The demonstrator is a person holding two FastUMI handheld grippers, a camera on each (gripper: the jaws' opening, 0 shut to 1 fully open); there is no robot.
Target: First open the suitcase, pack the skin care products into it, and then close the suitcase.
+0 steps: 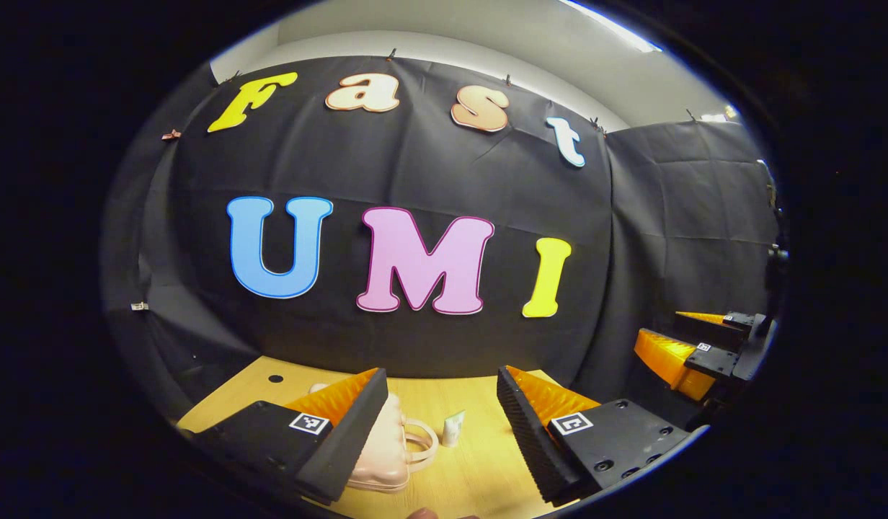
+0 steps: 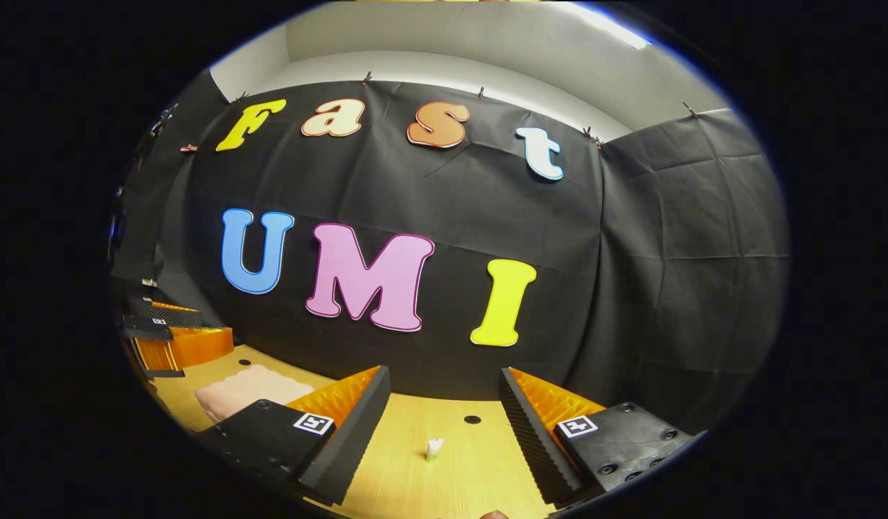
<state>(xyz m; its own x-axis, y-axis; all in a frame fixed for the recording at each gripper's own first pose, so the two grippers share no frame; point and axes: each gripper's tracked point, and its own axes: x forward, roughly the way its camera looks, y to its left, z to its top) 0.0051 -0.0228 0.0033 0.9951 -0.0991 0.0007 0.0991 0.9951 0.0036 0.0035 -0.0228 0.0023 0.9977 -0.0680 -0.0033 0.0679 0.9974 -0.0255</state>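
Both grippers hang wide open and empty: the left gripper (image 1: 442, 404) above the closed pink suitcase (image 1: 386, 461) at lower centre, the right gripper (image 2: 444, 404) over a small white tube (image 2: 434, 448).

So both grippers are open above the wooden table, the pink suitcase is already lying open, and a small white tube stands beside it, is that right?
Not quite: the pink suitcase is closed, its handle toward the small white tube, as the left gripper view shows. The rest holds: the left gripper and the right gripper are both open above the wooden table, and the tube stands beside the suitcase.
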